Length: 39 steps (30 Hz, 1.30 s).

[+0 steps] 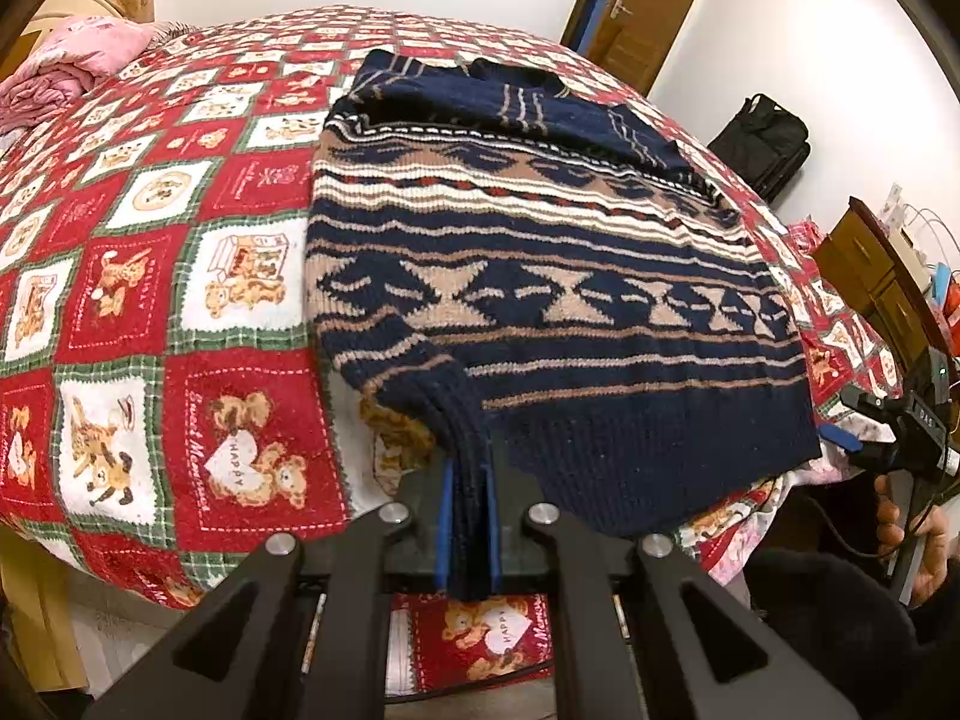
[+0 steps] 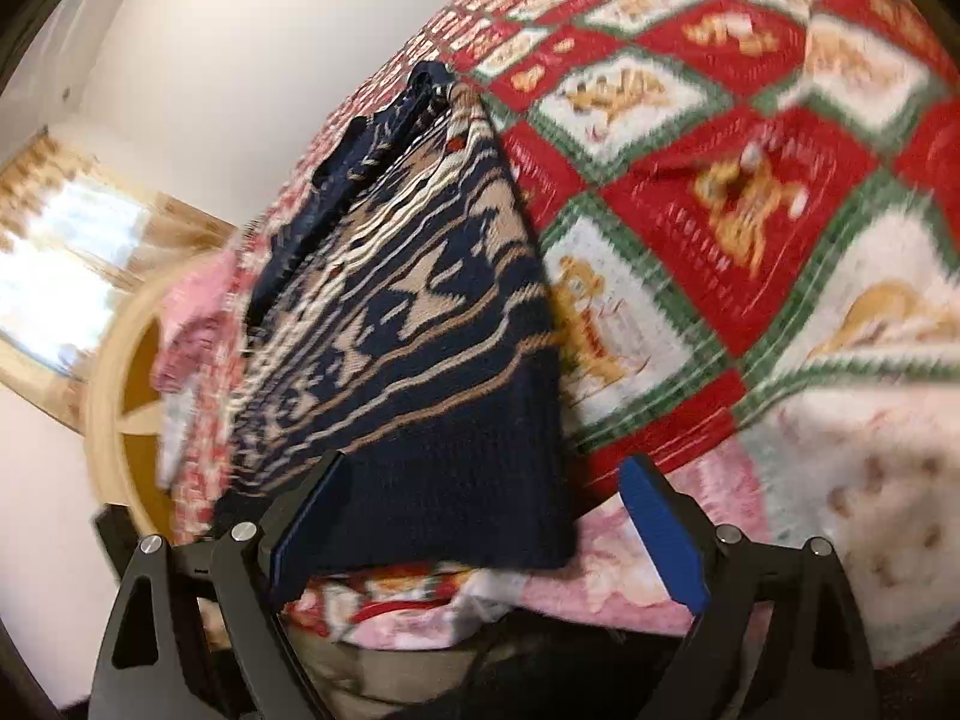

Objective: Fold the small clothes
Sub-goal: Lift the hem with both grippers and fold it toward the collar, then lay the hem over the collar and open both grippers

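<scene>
A navy, tan and white patterned knit sweater (image 1: pixel 540 276) lies flat on the bed, hem toward me. My left gripper (image 1: pixel 469 516) is shut on the ribbed cuff (image 1: pixel 465 450) of its left sleeve at the near bed edge. My right gripper (image 2: pixel 486 516) is open, its blue pads on either side of the sweater's right hem corner (image 2: pixel 480 480), which reaches between the jaws. It also shows at the right edge of the left wrist view (image 1: pixel 840 441). The right wrist view is blurred and tilted.
The bed has a red, white and green bear-print blanket (image 1: pixel 150 300). A pink quilt (image 1: pixel 66 69) lies at the far left. A black bag (image 1: pixel 765 141), a wooden door (image 1: pixel 645 6) and a wooden cabinet (image 1: pixel 882 276) stand to the right.
</scene>
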Motion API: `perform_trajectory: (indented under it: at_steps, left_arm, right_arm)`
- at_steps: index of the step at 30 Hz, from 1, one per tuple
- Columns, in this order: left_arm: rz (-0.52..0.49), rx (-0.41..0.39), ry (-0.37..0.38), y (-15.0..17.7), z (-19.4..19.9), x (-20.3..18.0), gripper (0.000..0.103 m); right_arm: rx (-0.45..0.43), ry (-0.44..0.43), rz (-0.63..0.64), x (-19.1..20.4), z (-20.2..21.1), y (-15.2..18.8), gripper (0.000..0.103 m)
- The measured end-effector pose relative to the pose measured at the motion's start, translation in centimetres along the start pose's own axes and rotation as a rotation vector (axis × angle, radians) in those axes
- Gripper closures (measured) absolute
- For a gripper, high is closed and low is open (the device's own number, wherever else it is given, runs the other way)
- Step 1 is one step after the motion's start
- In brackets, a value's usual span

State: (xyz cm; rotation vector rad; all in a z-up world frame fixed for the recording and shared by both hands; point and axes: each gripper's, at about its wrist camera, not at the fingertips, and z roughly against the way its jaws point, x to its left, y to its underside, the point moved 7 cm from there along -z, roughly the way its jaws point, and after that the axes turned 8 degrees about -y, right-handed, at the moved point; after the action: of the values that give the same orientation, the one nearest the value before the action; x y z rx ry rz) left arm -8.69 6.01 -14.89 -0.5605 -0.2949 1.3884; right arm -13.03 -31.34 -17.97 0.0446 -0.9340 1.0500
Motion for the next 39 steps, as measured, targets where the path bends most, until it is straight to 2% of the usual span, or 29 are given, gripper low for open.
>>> perform_trajectory:
  at_steps: [2,4,6,7,8,9,11,15,18,23,27,33,39]
  left_arm:
    - [0.0,0.005,-0.002,0.1,-0.2,0.0,0.094]
    - [0.003,0.008,0.0,0.2,-0.3,0.0,0.094]
    - [0.006,0.013,0.005,0.3,-0.4,0.1,0.094]
    - [0.007,0.015,0.006,0.3,-0.4,0.1,0.094]
    - [0.008,0.018,0.007,0.4,-0.5,0.1,0.094]
    - [0.011,0.021,0.008,0.4,-0.6,0.2,0.094]
    - [0.016,0.029,0.014,0.6,-0.8,0.2,0.094]
    - [0.029,0.026,0.029,0.4,-0.6,0.4,0.094]
    - [0.034,-0.013,0.061,-0.8,0.5,0.4,0.094]
    - [0.024,-0.091,0.069,-5.1,3.0,0.2,0.094]
    - [0.042,-0.139,0.083,-9.6,4.2,0.5,0.094]
    - [0.045,-0.21,0.054,-15.9,4.7,1.1,0.094]
    - [0.108,-0.21,0.05,-21.4,2.7,2.4,0.094]
  right_arm:
    - [0.048,-0.009,-0.014,0.0,-0.8,0.4,0.012]
    - [0.079,0.012,-0.015,-0.4,-1.5,0.7,0.019]
    - [0.122,0.041,0.032,-0.4,-2.7,1.1,0.036]
    - [0.155,0.064,0.054,-0.4,-3.4,1.7,0.042]
    - [0.176,0.082,0.066,-0.5,-3.9,2.1,0.054]
    - [0.195,0.105,0.081,-0.6,-4.4,2.5,0.072]
    - [0.23,0.102,0.093,-0.7,-4.9,3.4,0.089]
    - [0.225,0.041,0.115,0.2,-4.0,3.3,0.092]
    - [0.186,-0.07,0.112,2.9,-2.3,1.9,0.093]
    - [0.083,-0.274,0.09,8.0,0.9,-2.8,0.093]
    - [0.033,-0.389,0.057,10.1,2.0,-6.8,0.093]
    - [-0.015,-0.421,0.06,13.0,0.9,-12.5,0.093]
    - [-0.063,-0.464,0.045,15.2,-0.9,-19.6,0.093]
